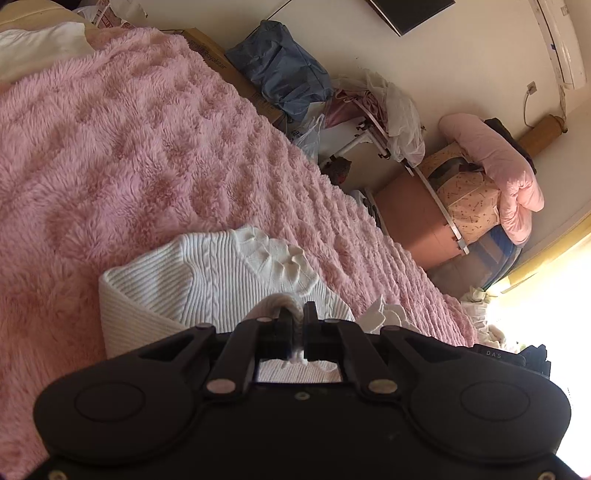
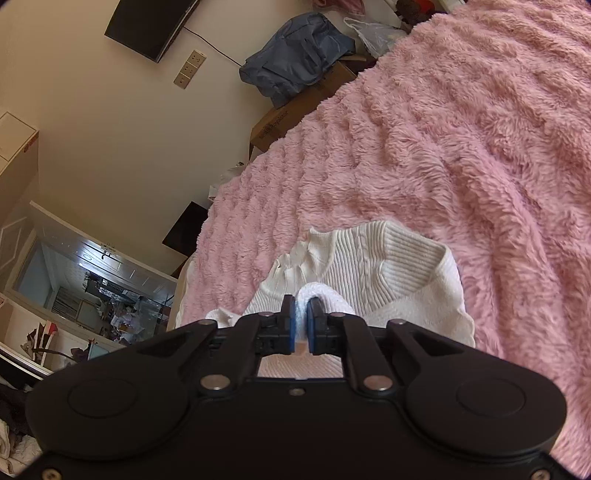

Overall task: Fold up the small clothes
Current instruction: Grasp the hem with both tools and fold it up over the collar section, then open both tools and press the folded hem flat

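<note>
A small white knitted sweater lies on a fluffy pink blanket that covers a bed. My left gripper is shut on a pinched fold of the sweater's near edge. In the right wrist view the same white sweater lies on the pink blanket. My right gripper is shut on a bunched fold of it between its blue pads. Both folds are raised a little off the blanket. The sweater's near part is hidden under the gripper bodies.
Past the bed's edge stand a cardboard box with a blue bag on it, a folded rack with plastic bags and a pink quilt on a stack. A wall TV and a doorway show in the right wrist view.
</note>
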Tool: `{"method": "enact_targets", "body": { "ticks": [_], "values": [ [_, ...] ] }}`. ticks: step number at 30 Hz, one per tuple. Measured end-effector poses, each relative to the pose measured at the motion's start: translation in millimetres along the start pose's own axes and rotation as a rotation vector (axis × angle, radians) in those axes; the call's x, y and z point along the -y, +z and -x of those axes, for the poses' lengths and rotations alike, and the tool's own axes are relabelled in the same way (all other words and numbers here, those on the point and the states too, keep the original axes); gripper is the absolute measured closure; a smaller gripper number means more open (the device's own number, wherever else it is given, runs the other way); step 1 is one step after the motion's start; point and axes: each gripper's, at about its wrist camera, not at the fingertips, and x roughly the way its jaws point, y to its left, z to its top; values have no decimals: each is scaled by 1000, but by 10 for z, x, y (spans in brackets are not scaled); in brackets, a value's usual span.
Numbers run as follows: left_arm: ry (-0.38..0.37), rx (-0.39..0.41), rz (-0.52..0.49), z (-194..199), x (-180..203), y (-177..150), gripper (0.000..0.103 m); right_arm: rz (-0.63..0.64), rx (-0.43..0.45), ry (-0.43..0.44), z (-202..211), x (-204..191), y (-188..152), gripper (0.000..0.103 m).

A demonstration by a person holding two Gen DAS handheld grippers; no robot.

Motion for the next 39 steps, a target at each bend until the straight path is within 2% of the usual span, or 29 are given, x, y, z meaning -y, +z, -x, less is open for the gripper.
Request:
{"method": "enact_targets", "body": {
  "ticks": [8,11,18,26,29,30,31,32,34,37,39],
  "values": [
    [59,-14,31,-437,-366,279,101,-18,-23,-17,-548,167,280,95],
    [76,-25,10,-616,-425,360,101,-28,-28,-25,-717,245,350,95],
    [131,-58,51,-991,-737,382,101,-67,-48,-87,-1058,476,424,95],
    [185,-77,60,-1234,-926,296,100,-105,-57,-124,-1229,658,418,96],
    [191,-70,87,-1228,-930,287,94,-103,-72,-110,-1258,672,417,95],
    [185,-69,99,-1204,-919,297,84,-108,-66,-114,-1244,667,414,93],
    [186,-50,95,-1150,-880,303,80,-118,-67,-114,-1227,665,415,93],
    [193,-28,70,-1086,-819,313,74,-119,-72,-115,-1205,648,420,87],
    [218,2,13,-939,-681,335,69,-65,-54,-147,-1104,538,426,78],
    [219,16,-54,-677,-485,335,68,107,8,-220,-892,247,409,52],
    [217,14,-106,-488,-334,252,67,231,21,-223,-711,34,324,52]
  ]
}}
